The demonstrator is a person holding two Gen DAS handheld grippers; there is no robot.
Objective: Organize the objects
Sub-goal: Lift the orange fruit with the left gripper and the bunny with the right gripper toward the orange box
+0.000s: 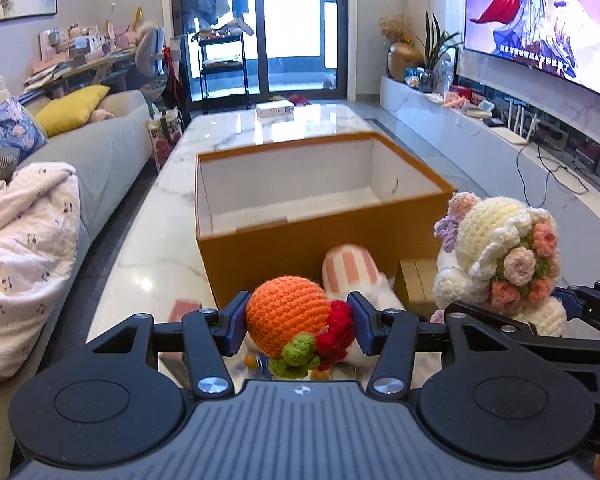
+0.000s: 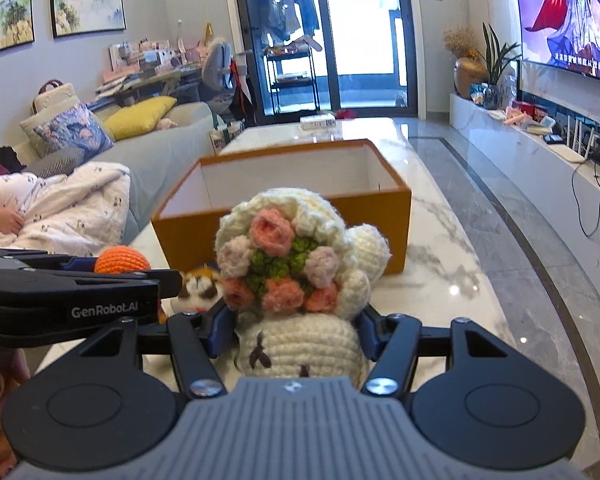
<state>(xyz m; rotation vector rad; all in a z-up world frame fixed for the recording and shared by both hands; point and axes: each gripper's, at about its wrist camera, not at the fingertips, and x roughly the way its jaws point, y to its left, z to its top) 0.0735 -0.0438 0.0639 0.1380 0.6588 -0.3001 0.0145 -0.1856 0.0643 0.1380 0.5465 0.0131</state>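
My left gripper is shut on an orange crochet toy with red and green parts, held above the marble table. My right gripper is shut on a cream crochet doll with pink flowers, which also shows in the left wrist view. An open orange cardboard box, white inside and empty, stands just ahead of both grippers; it also shows in the right wrist view. The orange toy and left gripper sit at the left of the right wrist view.
A striped plush toy and a small tan box lie on the table before the orange box. A tiger-patterned plush lies there too. A white box sits at the table's far end. Sofa left, TV console right.
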